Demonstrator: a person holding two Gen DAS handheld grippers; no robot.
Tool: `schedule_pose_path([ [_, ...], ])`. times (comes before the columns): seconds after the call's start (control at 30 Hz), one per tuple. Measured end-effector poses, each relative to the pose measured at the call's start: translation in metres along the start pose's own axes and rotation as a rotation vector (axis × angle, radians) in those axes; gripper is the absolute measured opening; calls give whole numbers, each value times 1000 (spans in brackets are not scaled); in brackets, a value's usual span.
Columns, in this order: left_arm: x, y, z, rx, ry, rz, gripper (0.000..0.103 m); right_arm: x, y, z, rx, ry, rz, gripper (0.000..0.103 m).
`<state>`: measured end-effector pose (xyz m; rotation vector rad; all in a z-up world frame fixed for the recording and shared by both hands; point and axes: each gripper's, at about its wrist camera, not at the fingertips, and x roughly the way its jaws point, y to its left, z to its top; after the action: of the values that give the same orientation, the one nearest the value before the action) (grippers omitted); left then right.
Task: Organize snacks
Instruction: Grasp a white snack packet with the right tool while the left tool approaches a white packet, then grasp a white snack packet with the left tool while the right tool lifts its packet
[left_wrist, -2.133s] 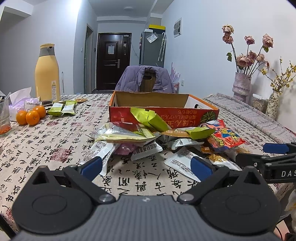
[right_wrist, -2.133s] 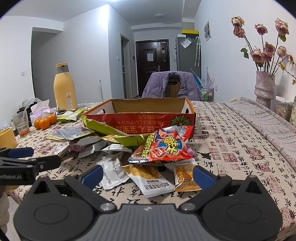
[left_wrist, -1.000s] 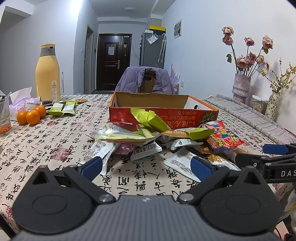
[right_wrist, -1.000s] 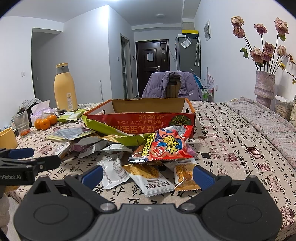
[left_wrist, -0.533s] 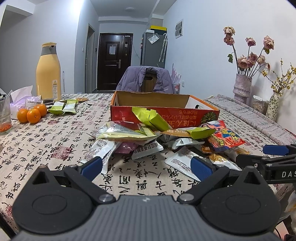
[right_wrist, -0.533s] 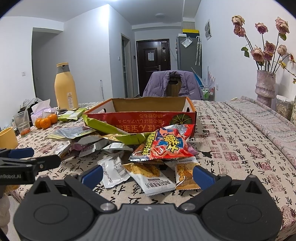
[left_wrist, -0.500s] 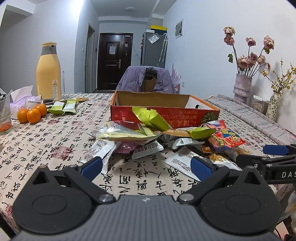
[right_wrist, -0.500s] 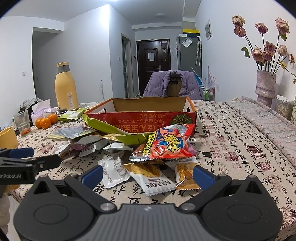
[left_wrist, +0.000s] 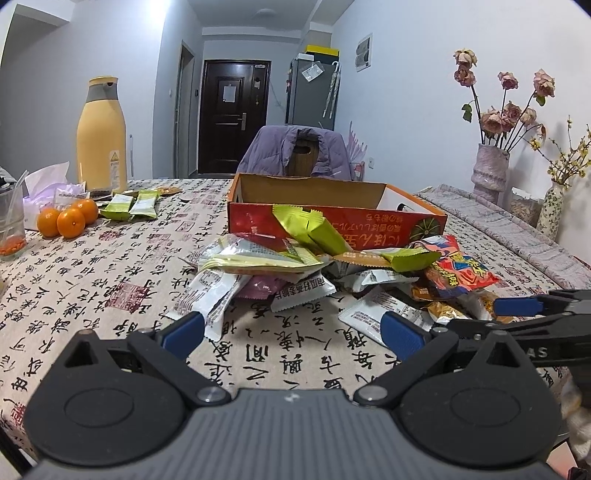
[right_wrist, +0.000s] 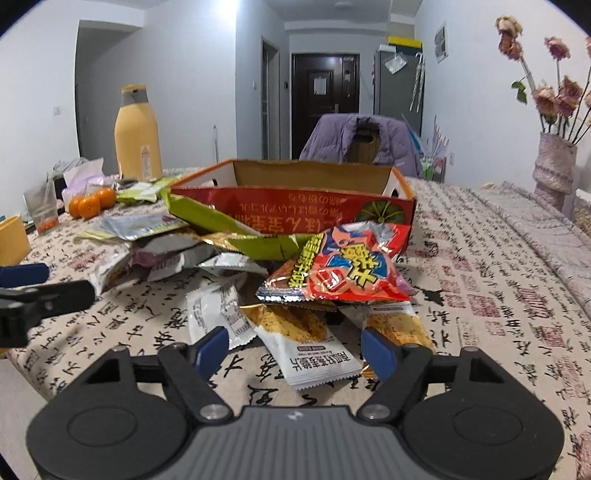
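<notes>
Right claw (right_wrist: 295, 349) jaws just narrowing, still spread, white-orange packet (right_wrist: 303, 343) between, unpinched. Left claw (left_wrist: 291, 332) spread, empty; box (left_wrist: 332, 218) at 12 o'clock.

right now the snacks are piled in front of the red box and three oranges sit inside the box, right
Not quite. The snacks do lie piled in front of the red box, but the three oranges sit on the tablecloth to the left, near the yellow bottle, not inside the box. The left wrist view shows it.

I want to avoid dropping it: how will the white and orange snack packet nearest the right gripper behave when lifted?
The white and orange snack packet looks thin and flat, so probably light and floppy. Its glossy film may slip. The right gripper has been closing around it.
</notes>
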<state>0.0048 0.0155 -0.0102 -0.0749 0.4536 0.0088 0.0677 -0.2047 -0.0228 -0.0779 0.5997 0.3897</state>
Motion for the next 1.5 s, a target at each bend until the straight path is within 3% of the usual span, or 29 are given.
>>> schedule_pose_path([
  [0.3,4,7,-1,-13,13,3,103,38,-5,5,-13,83,19,67],
  [0.47,7,10,-2,-26,22,3,103,43,-9,8,-13,80,55,58],
  [0.6,8,12,-4,-35,30,4,103,38,-9,7,-16,78,83,34],
  [0.63,8,12,-4,-37,32,3,103,36,-9,6,-13,76,88,16],
  [0.67,8,13,-4,-39,33,3,103,35,-9,5,-6,76,96,14],
  [1.13,6,10,-5,-40,50,-1,103,-3,-1,3,12,-28,103,13],
  [1.5,31,-27,10,-14,123,-13,103,-33,-14,13,19,-124,57,13],
])
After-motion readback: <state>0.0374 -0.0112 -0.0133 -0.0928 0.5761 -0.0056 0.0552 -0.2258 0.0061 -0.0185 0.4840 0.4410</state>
